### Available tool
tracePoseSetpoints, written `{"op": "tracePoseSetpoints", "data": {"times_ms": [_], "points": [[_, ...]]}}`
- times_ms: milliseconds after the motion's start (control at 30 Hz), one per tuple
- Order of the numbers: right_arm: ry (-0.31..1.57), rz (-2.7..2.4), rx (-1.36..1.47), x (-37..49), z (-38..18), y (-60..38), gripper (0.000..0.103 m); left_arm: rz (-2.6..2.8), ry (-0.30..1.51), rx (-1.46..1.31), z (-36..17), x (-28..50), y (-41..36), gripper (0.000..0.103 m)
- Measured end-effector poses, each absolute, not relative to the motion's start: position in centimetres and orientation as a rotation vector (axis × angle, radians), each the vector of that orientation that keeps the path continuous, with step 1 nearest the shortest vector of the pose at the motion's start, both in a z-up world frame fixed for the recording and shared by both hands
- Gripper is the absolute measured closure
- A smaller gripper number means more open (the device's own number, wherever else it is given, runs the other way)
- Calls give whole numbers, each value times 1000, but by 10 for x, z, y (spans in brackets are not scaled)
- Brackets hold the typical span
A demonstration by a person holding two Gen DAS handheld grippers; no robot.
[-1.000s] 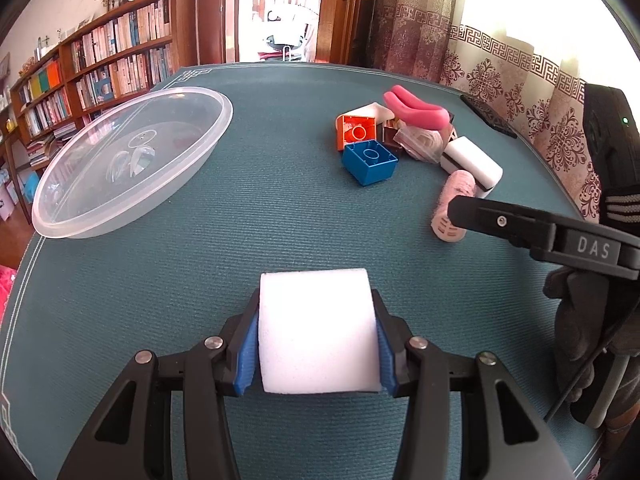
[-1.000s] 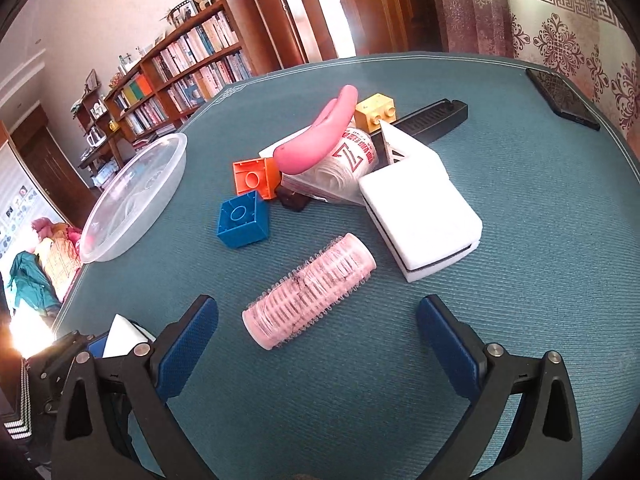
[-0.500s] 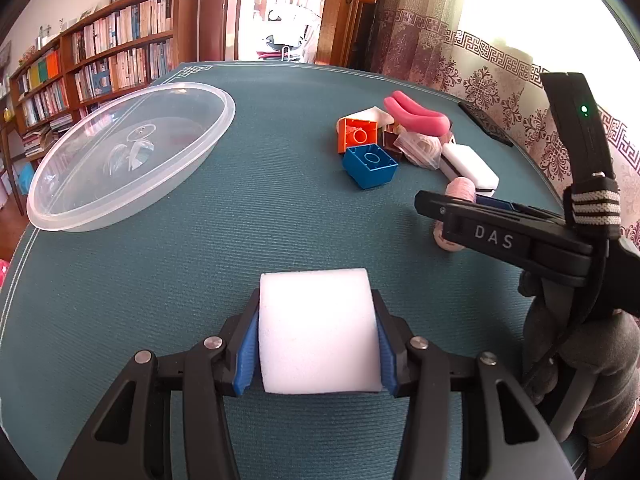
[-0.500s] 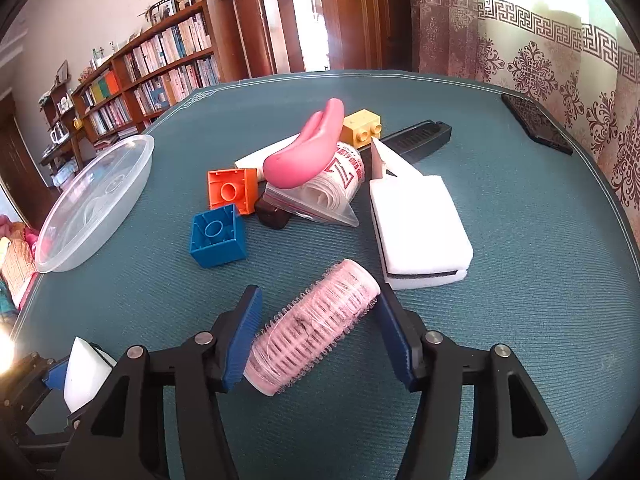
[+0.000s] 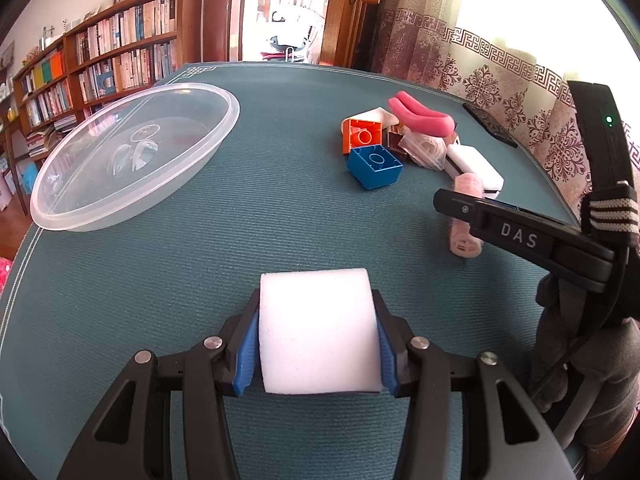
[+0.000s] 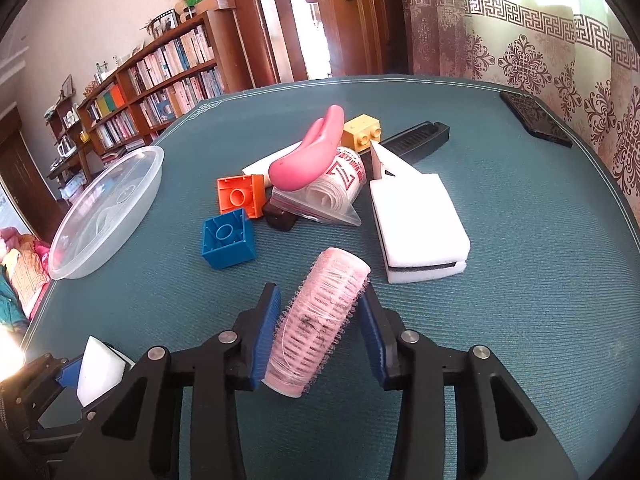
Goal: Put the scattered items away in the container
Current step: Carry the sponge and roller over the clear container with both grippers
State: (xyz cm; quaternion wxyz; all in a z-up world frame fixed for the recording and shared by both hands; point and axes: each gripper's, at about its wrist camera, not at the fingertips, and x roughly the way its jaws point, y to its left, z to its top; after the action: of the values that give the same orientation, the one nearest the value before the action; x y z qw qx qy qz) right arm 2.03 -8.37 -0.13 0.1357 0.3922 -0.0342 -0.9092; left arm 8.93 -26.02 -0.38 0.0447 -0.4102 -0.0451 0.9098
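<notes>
Right gripper (image 6: 318, 336) has closed on bristly pink roller (image 6: 320, 316).

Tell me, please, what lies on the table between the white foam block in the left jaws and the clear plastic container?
Nothing: in the left wrist view only bare green tablecloth lies between the foam block and the container.

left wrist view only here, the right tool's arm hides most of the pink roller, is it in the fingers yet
observer: Yes. The pink roller sits between the fingers of the right gripper, bristles against both pads.
operator: off the table
observer: Cannot tell. It lies lengthwise along the fingers, far end nearest the white sponge.
operator: anything behind the pink clip
observer: A yellow brick, with a long black bar beside it.
</notes>
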Motion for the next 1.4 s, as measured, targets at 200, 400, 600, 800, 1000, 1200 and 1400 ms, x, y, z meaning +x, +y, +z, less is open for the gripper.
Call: {"op": "tracePoseSetpoints", "data": {"times_ms": [200,400,600,800,1000,1200,1400], "points": [[-108,-2608,1119,31,0,-82,67,2795,-132,-1255,-3,93,-265,50],[-116,-2600,1110,39,4,-82,68,2829,-166,-1249,0,95,-274,50],[-98,-2602,1082,44,9,-83,68,2860,-180,-1237,2,96,-276,50],[-86,-2618,1052,48,15,-84,68,2885,-189,-1223,4,98,-277,50],[-89,-2607,1012,52,21,-86,68,2919,-248,-1185,10,103,-285,50],[-81,-2600,1014,52,20,-89,68,2935,-281,-1185,11,108,-295,50],[-55,-2580,1009,52,18,-93,68,2988,-246,-1146,17,114,-303,50]]}}
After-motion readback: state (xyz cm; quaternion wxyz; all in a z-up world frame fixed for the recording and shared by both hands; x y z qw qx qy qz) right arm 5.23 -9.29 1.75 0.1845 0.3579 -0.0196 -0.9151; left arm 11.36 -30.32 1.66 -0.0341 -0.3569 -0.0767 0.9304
